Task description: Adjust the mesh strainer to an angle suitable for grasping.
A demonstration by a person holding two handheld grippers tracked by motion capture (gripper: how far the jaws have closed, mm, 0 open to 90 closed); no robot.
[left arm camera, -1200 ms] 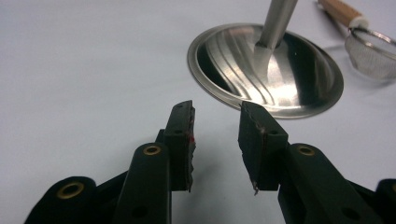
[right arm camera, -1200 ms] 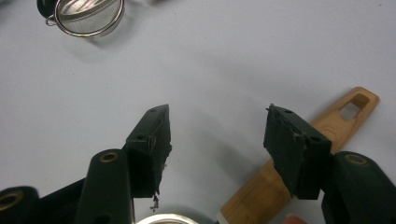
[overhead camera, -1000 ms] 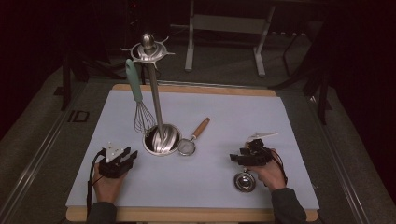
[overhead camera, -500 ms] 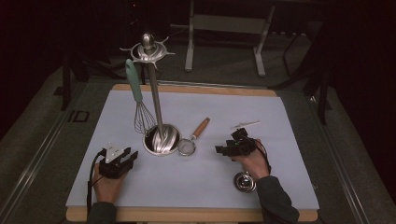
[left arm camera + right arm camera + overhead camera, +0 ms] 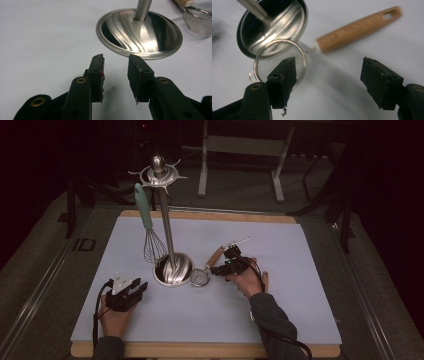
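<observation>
High view: we read "ID" [image 5: 83, 244] beside the mat [image 5: 310, 270]. Right gripper [image 5: 332, 82] has just been opening wide over the strainer [image 5: 279, 60], nothing gripped; left gripper [image 5: 115, 75] gapes empty.

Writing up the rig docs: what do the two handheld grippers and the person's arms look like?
Both the left gripper and right gripper are black, two-jawed, with brass-coloured rivets at the jaw bases. The left carries a grey three-cornered plate; a black cable trails from each. The right arm wears a dark sleeve.

Dim high view with dark surroundings; bright close-ups, motion blur on the wooden handle [image 5: 358, 28].
</observation>
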